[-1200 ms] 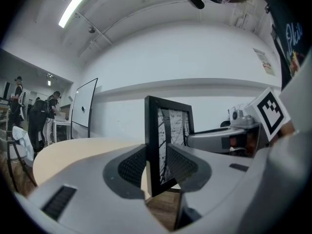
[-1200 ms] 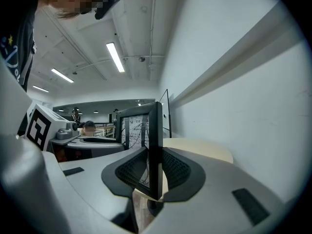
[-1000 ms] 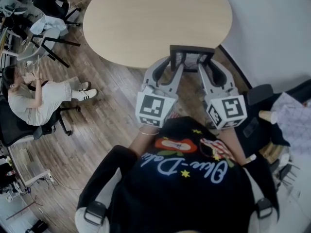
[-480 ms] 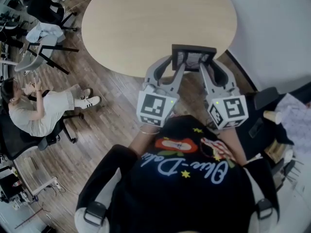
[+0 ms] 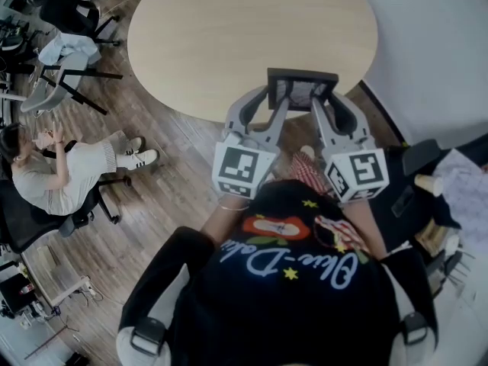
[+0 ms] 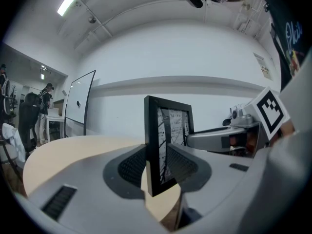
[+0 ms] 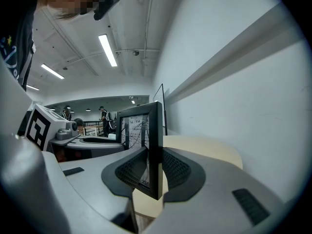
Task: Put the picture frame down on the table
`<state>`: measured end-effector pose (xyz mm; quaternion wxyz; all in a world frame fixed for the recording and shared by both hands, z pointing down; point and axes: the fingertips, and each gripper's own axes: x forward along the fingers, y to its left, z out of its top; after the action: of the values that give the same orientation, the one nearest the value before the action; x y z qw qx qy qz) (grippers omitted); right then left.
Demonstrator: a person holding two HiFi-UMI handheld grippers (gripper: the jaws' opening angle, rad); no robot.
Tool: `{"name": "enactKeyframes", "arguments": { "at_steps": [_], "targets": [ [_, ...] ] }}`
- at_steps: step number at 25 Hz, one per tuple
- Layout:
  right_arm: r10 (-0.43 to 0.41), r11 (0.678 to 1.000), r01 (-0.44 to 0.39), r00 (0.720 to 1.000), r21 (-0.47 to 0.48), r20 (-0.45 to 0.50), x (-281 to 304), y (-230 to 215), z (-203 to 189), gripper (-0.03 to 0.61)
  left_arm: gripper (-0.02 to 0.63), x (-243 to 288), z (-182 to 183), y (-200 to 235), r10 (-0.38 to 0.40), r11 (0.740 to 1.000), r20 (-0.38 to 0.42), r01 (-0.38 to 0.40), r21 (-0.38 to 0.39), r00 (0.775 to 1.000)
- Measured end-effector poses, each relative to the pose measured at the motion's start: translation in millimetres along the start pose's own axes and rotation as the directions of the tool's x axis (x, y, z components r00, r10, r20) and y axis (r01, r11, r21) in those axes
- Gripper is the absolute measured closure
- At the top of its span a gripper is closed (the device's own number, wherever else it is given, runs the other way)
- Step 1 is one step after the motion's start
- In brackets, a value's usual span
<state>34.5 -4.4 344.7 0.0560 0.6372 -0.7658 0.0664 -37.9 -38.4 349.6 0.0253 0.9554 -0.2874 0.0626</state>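
– Grippers first: left gripper [image 6: 156, 168] and right gripper [image 7: 155, 172], state?
– Each pinches one side edge of the picture frame [image 5: 302, 90] between dark ribbed pads set in smooth grey jaws.
– Frame, location?
– Upright between the two, over the near rim of the round, pale wood-grain table [image 5: 229, 36]. Rectangular, black border, glossy print with dark lines.
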Motion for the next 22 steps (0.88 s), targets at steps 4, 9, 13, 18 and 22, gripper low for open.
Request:
{"name": "enactKeyframes", "arguments": {
  "at_steps": [4,9,13,18,22],
  "targets": [
    [0.024,1.000,-0.024,1.000,-0.008,0.004,11.2,-11.3,0.5,0.500,0.500,11.0,0.2,4.9,0.025,1.000,-0.001,-0.025,-0.004,1.000],
    [0.087,0.996,-0.087,0.996,-0.012,0.011,37.1,-24.4,5.6,0.500,0.500,27.9,4.5,20.9,0.091,0.996,-0.005,-0.091,-0.002,0.996],
    [0.134,0.991,-0.134,0.991,-0.015,0.007,61.7,-31.7,8.9,0.500,0.500,42.0,4.6,38.4,0.137,0.991,-0.012,-0.137,-0.009,0.991],
    [0.181,0.983,-0.181,0.984,-0.016,-0.002,91.3,-46.1,11.3,0.500,0.500,64.1,3.2,56.8,0.179,0.984,-0.024,-0.179,-0.020,0.984],
    [0.202,0.979,-0.202,0.979,-0.019,-0.010,116.4,-64.1,15.1,0.500,0.500,88.9,6.1,72.3,0.201,0.979,-0.027,-0.202,-0.022,0.979]
  ]
}}
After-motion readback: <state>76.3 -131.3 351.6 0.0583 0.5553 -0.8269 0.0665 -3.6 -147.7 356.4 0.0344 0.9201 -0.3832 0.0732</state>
